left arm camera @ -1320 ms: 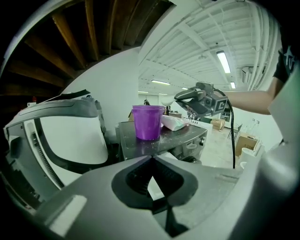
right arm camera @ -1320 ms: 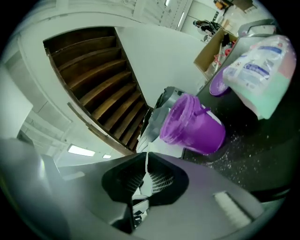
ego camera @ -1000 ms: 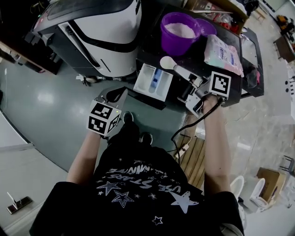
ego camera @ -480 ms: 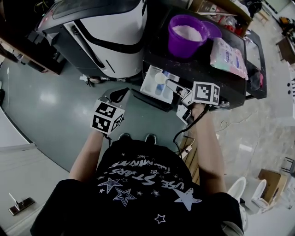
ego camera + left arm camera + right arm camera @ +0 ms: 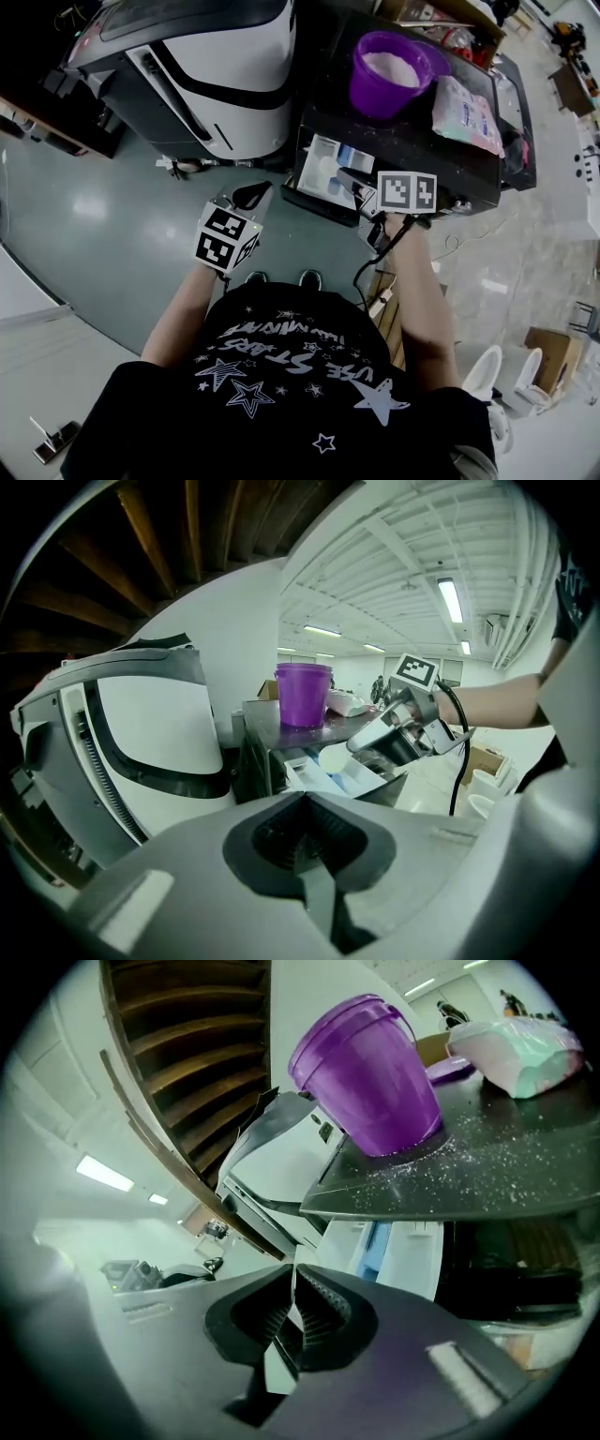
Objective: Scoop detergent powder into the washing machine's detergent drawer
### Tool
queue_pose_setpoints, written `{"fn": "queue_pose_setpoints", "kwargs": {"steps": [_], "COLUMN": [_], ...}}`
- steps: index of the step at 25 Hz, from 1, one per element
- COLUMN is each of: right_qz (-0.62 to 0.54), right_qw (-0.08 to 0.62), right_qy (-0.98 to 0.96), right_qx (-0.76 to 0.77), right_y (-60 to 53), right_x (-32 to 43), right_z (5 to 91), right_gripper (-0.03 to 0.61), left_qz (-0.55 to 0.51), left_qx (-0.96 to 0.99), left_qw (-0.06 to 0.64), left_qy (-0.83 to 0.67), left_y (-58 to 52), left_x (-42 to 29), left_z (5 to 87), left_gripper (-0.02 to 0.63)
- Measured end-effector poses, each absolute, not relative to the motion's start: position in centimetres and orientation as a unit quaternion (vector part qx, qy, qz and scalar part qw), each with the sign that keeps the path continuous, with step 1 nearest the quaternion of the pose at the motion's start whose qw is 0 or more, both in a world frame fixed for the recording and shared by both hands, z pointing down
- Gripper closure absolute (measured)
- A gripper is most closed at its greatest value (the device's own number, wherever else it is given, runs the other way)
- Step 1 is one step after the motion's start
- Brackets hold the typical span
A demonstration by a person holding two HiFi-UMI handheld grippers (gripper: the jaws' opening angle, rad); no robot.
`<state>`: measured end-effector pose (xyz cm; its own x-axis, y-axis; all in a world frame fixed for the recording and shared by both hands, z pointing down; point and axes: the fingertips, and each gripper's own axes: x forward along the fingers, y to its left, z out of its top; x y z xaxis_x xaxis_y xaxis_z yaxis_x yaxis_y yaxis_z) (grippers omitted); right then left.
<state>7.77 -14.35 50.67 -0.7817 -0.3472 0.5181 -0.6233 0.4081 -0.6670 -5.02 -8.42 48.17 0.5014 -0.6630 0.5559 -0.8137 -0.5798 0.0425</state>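
Observation:
The detergent drawer (image 5: 322, 167) stands pulled out of the black cabinet, below the countertop. My right gripper (image 5: 356, 180) is shut on the handle of a white scoop (image 5: 334, 758), whose bowl hangs right over the drawer (image 5: 314, 778). In the right gripper view the thin white handle (image 5: 291, 1309) is pinched between the jaws of my right gripper (image 5: 292, 1302). A purple bucket (image 5: 386, 71) of white powder sits on the countertop behind the drawer. My left gripper (image 5: 249, 195) hovers left of the drawer, shut and holding nothing (image 5: 305, 808).
A white washing machine (image 5: 216, 66) stands left of the cabinet. A detergent bag (image 5: 466, 112) lies right of the bucket. Spilt powder speckles the black countertop (image 5: 487, 1162). A cable hangs from my right gripper.
My right gripper has carried the scoop from above the counter, near the bucket, down and left over the open drawer. My left gripper has hardly moved.

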Motion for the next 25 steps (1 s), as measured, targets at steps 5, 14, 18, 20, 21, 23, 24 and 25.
{"fn": "queue_pose_setpoints", "kwargs": {"steps": [5,14,18,20,21,23,24,25], "right_qz": [0.398,0.270,0.211,0.186,0.174,0.147,0.131,0.114], "right_qw": [0.224,0.333,0.379,0.392,0.398,0.410,0.418,0.428], "right_qy": [-0.828,-0.836,-0.830,-0.829,-0.829,-0.829,-0.829,-0.827], "right_qx": [0.326,0.343,0.352,0.353,0.352,0.349,0.348,0.346], "right_y": [-14.4,-14.3,-14.1,-14.1,-14.1,-14.1,-14.0,-14.0], "right_x": [7.4,6.2,6.0,5.8,5.7,5.4,5.2,5.0], "right_z": [52.3,53.5,53.8,53.8,53.8,53.8,53.7,53.7], "right_gripper": [0.541,0.541,0.541,0.541,0.541,0.541,0.541,0.541], "left_qz": [0.246,0.245,0.242,0.241,0.241,0.240,0.240,0.240], "left_qx": [0.861,0.869,0.872,0.873,0.874,0.876,0.877,0.878], "left_qw": [0.150,0.150,0.152,0.153,0.153,0.152,0.152,0.152], "left_qy": [-0.419,-0.402,-0.398,-0.395,-0.394,-0.390,-0.388,-0.387], "left_y": [-8.5,-8.3,-8.3,-8.3,-8.3,-8.3,-8.3,-8.2], "left_x": [-5.9,-7.3,-8.0,-8.3,-8.3,-8.5,-8.6,-8.7], "left_z": [48.3,48.6,48.8,48.9,48.9,49.0,49.0,49.0], "left_gripper": [0.614,0.614,0.614,0.614,0.614,0.614,0.614,0.614]}}
